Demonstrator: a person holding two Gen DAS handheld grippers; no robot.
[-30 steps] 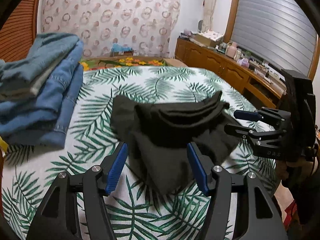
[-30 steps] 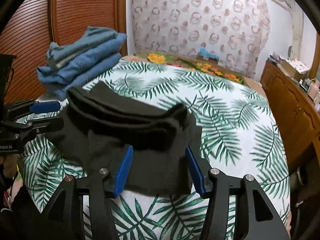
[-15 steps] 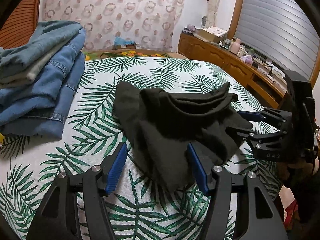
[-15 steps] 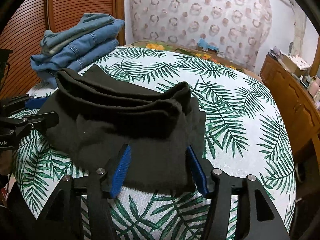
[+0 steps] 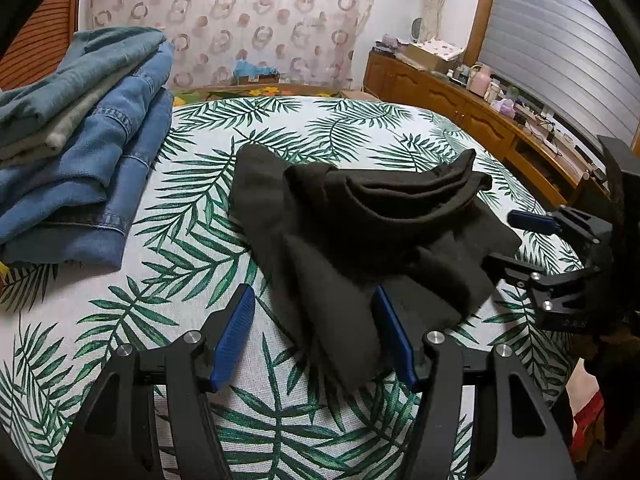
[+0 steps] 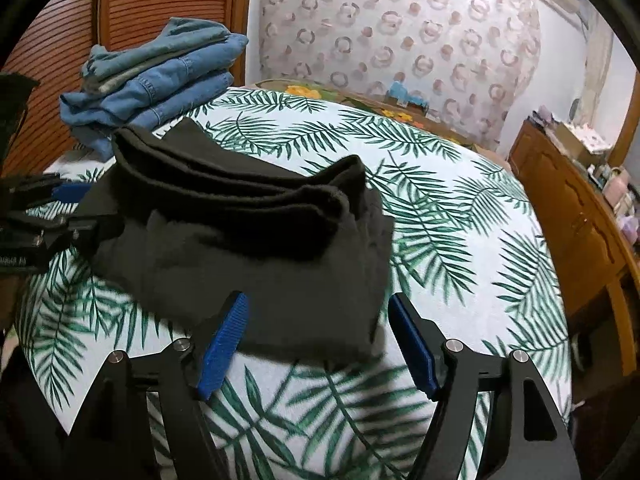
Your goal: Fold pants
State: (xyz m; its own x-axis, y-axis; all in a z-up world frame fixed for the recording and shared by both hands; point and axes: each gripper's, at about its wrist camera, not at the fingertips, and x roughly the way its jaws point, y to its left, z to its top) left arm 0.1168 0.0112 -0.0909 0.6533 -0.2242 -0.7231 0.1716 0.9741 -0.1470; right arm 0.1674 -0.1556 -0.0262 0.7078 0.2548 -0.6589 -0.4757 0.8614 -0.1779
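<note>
Leaf-print bed (image 5: 192, 320) is holding bunched black pants (image 5: 360, 232) mid-surface, jeans (image 5: 80, 152) stacked beside. Left gripper (image 5: 316, 336) and right gripper (image 6: 320, 340) are hovering wide open, gripping nothing.

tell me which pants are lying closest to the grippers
The black pants, bunched mid-bed between both open grippers; the blue jeans sit stacked at the far edge.

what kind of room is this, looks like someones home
Most likely a bedroom in a home: a bed with a palm-leaf cover, a stack of folded jeans on it, and a wooden sideboard cluttered with household items.
</note>
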